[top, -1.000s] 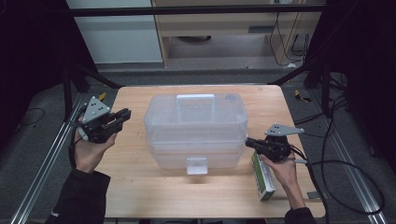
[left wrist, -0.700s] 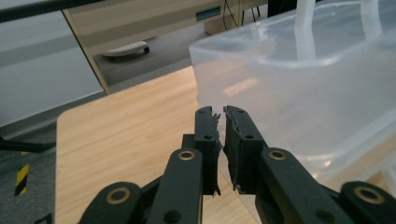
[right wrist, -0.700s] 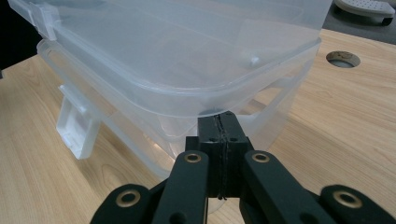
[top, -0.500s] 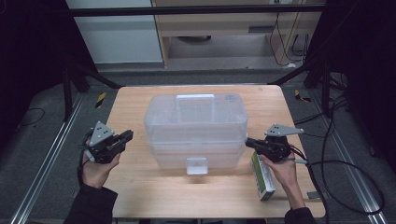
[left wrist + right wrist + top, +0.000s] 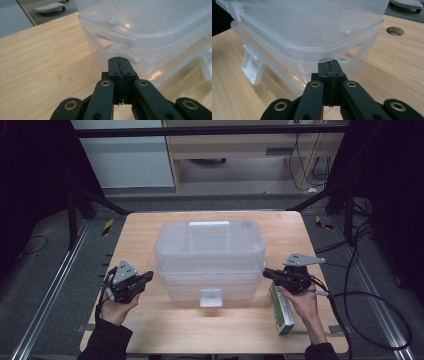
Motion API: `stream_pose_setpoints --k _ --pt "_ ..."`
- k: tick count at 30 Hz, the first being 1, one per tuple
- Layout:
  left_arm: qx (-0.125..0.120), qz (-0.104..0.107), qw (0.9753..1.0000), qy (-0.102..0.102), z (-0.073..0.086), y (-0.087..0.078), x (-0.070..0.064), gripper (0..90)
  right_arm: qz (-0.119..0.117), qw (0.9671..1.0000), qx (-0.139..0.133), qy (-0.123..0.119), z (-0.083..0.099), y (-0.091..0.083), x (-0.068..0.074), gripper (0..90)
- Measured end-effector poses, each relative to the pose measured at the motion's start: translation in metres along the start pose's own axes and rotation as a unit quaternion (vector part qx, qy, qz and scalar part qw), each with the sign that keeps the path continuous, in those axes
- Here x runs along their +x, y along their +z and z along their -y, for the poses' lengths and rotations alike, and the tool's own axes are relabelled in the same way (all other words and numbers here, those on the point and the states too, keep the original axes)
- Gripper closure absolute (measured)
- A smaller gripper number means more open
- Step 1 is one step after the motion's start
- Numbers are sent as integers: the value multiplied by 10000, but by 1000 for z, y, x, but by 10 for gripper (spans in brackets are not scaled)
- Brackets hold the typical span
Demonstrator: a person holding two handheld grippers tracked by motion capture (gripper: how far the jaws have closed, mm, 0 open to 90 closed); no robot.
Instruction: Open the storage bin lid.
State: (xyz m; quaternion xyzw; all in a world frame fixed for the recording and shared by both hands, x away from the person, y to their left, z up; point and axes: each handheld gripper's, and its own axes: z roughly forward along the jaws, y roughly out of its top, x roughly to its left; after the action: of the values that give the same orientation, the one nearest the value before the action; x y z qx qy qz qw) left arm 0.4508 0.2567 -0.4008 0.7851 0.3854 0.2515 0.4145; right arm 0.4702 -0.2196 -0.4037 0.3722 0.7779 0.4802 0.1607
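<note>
A clear plastic storage box (image 5: 210, 255) with a lid, a top handle and a front latch (image 5: 210, 297) stands in the middle of the wooden table (image 5: 150, 227). My left gripper (image 5: 147, 277) is shut and empty, its tip just left of the box's lower left corner. In the left gripper view the closed jaws point at the box's side wall (image 5: 140, 37). My right gripper (image 5: 267, 273) is shut too, its tip at the box's right side under the lid rim (image 5: 317, 53). Whether it touches the box I cannot tell.
A green and white carton (image 5: 281, 309) lies on the table under the right hand, near the front right corner. A cable (image 5: 370, 295) trails from the right gripper off the table. A round hole (image 5: 395, 31) sits in the tabletop beyond the box.
The left hand has come down and toward the front of the table, ending beside the box's lower left corner. The right gripper has stayed in place.
</note>
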Motion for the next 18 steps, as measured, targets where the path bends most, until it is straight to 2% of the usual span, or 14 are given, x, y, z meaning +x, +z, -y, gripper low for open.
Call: stream_pose_setpoints --k 6,13,18 --pt "48 150 9999 48 0 10 -7 893 -2 10000 -10 -5 0 0 0 900" --pt "-177 178 9997 -14 -8 9 -9 893 9 10000 -32 -10 -1 -1 0 900" --pt "-269 161 9995 -27 -11 7 -8 892 85 9998 -167 -34 -4 -2 0 900"
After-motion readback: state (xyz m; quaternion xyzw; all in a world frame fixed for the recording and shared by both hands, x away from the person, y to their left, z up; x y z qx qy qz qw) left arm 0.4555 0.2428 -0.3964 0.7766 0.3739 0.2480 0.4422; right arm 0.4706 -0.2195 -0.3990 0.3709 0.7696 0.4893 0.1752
